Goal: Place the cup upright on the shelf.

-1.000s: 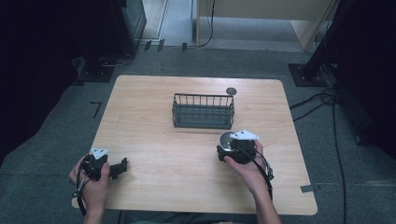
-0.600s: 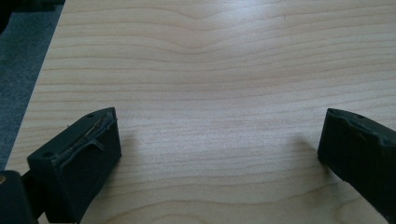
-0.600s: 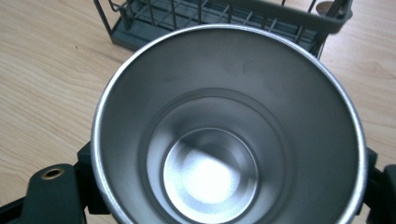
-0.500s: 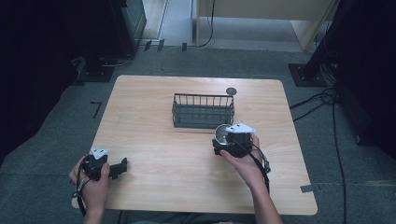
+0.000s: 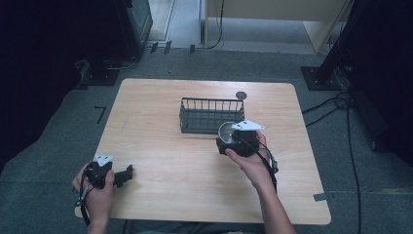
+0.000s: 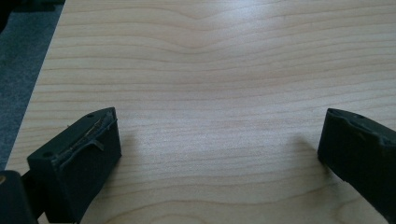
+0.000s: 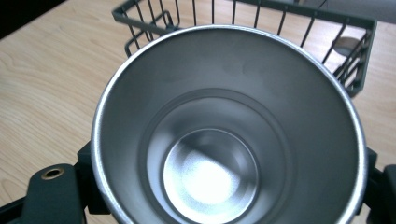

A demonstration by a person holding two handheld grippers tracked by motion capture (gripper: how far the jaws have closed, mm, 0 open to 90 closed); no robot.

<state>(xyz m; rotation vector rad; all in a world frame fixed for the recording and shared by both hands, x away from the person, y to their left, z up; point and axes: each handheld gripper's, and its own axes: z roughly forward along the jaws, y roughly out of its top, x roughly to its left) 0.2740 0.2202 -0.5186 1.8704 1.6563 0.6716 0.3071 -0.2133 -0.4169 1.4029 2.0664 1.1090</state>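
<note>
Cup held up at the near side of the basket

The left gripper [image 5: 122,175] rested low on the table [image 5: 160,146], jaws wide apart with bare wood between them. The right gripper [image 5: 229,141] was clamped on a steel cup [image 7: 229,140], mouth toward its camera, with the wire basket [image 5: 212,117] just beyond and a small dark disc [image 5: 241,95] past that. The cup's rim could catch the basket's near wall if carried forward too low, shoving the basket.

A light brown wooden tabletop [image 5: 146,126] with round corners stands on a grey carpet floor [image 5: 58,126]. Black cables [image 5: 341,105] lie on the right. The sides are dark.
</note>
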